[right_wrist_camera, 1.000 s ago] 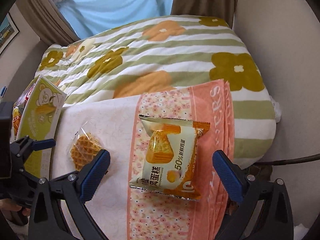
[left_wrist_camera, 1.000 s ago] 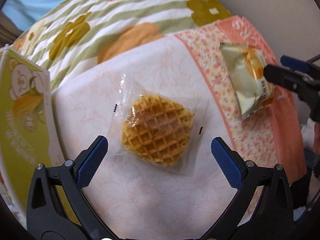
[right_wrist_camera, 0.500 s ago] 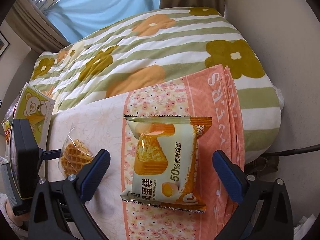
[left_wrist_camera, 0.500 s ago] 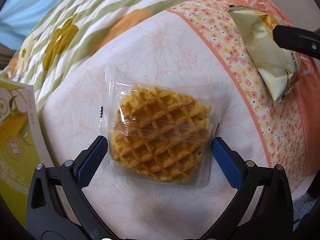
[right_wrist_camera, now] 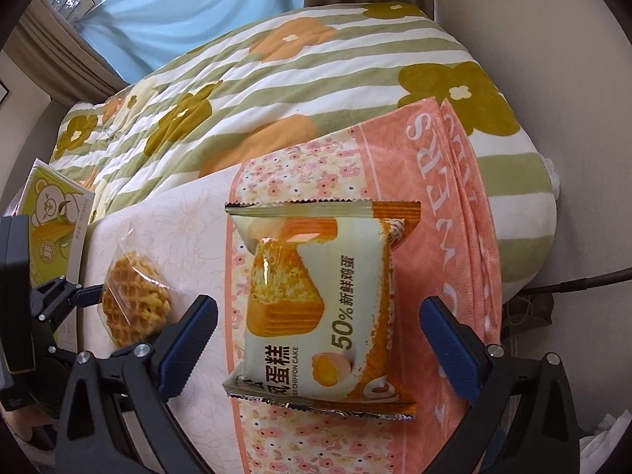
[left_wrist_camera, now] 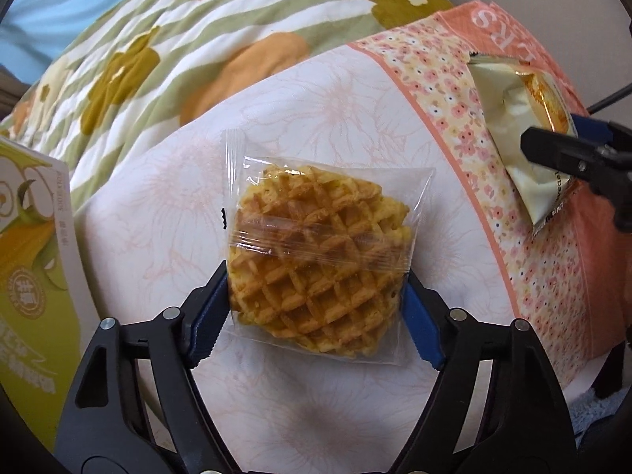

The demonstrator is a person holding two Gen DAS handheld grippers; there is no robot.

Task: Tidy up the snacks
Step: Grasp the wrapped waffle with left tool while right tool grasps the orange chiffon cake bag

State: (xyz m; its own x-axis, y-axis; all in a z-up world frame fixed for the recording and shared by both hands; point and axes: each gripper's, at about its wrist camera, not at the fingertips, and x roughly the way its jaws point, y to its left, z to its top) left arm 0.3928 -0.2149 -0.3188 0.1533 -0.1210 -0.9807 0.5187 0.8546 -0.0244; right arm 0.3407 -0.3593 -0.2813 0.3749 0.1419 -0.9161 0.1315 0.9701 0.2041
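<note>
A waffle in a clear wrapper [left_wrist_camera: 316, 260] lies on the pale floral cloth [left_wrist_camera: 355, 118]. My left gripper [left_wrist_camera: 316, 312] is shut on the waffle pack, its blue pads pressing both sides. The waffle also shows in the right wrist view [right_wrist_camera: 134, 304], with the left gripper [right_wrist_camera: 59, 296] around it. A chiffon cake packet [right_wrist_camera: 320, 308] lies on the pink flowered band of the cloth. My right gripper [right_wrist_camera: 316, 343] is open, its fingers either side of the packet and apart from it. The cake packet [left_wrist_camera: 521, 130] and the right gripper show at the right edge of the left wrist view.
A yellow-green snack box with a bear [left_wrist_camera: 31, 260] lies at the left, also in the right wrist view [right_wrist_camera: 55, 213]. A striped flower quilt [right_wrist_camera: 276, 79] covers the bed behind. A wall [right_wrist_camera: 533, 19] and a cable [right_wrist_camera: 572, 284] are at the right.
My left gripper moved in over the waffle and closed on its wrapper. My right gripper came closer to the cake packet and stayed open.
</note>
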